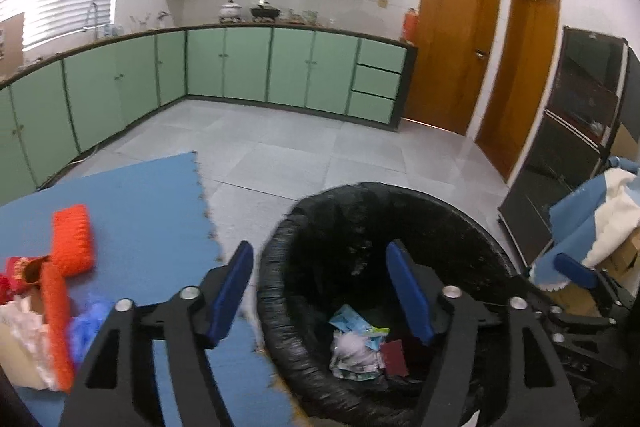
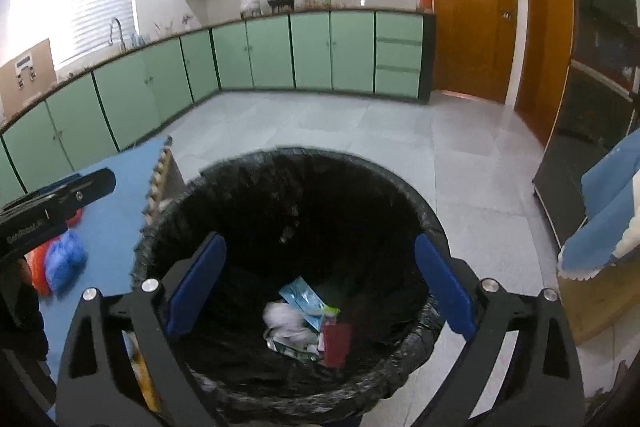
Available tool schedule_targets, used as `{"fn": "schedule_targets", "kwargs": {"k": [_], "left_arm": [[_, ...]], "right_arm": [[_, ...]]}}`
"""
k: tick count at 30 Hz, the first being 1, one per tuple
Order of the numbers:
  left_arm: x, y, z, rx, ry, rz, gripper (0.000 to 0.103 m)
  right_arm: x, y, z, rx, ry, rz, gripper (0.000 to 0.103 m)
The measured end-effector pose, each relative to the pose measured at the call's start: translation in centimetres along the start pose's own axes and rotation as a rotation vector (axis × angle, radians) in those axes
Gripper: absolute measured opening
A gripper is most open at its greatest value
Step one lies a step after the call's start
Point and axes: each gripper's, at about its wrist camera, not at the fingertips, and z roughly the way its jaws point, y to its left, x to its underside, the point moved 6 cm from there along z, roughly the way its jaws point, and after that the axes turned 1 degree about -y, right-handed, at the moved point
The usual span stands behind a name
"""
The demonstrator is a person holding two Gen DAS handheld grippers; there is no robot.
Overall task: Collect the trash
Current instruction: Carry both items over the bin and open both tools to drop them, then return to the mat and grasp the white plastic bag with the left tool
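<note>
A round bin lined with a black bag (image 1: pixel 280 247) (image 2: pixel 168 211) stands on the tiled floor beside a blue foam mat (image 1: pixel 152 203). Inside lie crumpled wrappers (image 1: pixel 354 347) (image 2: pixel 294 323) and a dark red packet (image 1: pixel 394 357) (image 2: pixel 336 345). My left gripper (image 1: pixel 324 291) is open and empty, straddling the bin's left rim. My right gripper (image 2: pixel 320 283) is open and empty above the bin's mouth. On the mat lie an orange-red packet (image 1: pixel 72 239), other red and white wrappers (image 1: pixel 28 307) and a crumpled blue bag (image 1: pixel 90 323) (image 2: pixel 66 259).
Green kitchen cabinets (image 1: pixel 248 67) run along the far wall and the left. Two wooden doors (image 1: pixel 452 39) are at the right. A dark glass cabinet (image 1: pixel 568 131) and a box draped with blue and white cloth (image 1: pixel 596 219) stand to the right of the bin.
</note>
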Motion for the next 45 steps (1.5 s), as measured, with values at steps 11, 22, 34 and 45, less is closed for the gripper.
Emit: {"fn": "schedule_targets", "kwargs": {"k": [11,22,34,45], "left_arm": [[1.8,10.4,-9.6,-0.171,-0.069,-0.063,0.077],[6.8,20.3,-16.2,-0.369,-0.069,-0.122,0.077],[9.7,23.5,-16.2,-0.407,-0.031,-0.167,0.077],[10.6,23.4,-14.4,-0.398,-0.004,-0.172,0.077]], "right_arm": [[-0.7,9.2,-3.9,-0.092,-0.055,-0.058,0.098],[1.2,19.4,-4.2,-0.218,-0.040,-0.107,0.098],[3.6,25.8,-2.7,-0.272,0.000,-0.193,0.098],[4.5,25.6,-1.4,-0.256,0.026,-0.188,0.098]]}}
